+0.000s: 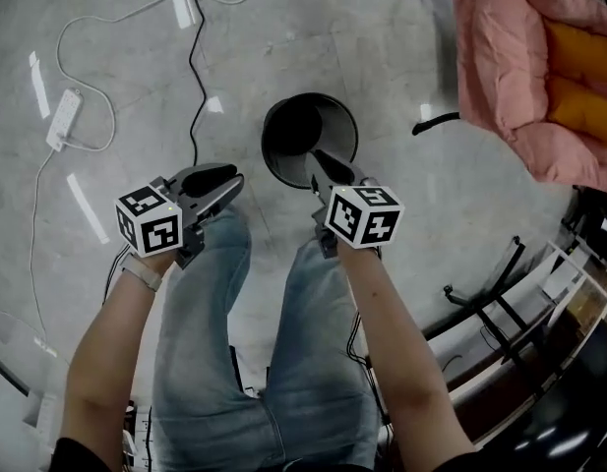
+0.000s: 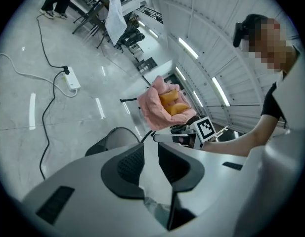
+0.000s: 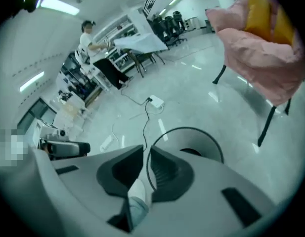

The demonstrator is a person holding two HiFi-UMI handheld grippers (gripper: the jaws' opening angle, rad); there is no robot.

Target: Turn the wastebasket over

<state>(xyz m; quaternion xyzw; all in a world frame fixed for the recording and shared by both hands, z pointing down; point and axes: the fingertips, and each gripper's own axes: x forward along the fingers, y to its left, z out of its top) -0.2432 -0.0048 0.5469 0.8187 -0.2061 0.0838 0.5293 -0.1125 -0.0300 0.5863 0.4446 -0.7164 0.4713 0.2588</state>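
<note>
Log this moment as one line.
wastebasket: upright, mouth up | left tongs: open, empty | right tongs: slightly open, empty

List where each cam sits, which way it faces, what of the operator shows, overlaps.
Head view: on the head, steeply down at the wastebasket; forearms, jeans, left gripper, right gripper.
Left gripper view: on that gripper, along open jaws toward the pink chair; right forearm, torso.
Right gripper view: on that gripper, down onto the wastebasket; jeans leg below narrowly parted jaws.
Shared: wastebasket, chair in all.
</note>
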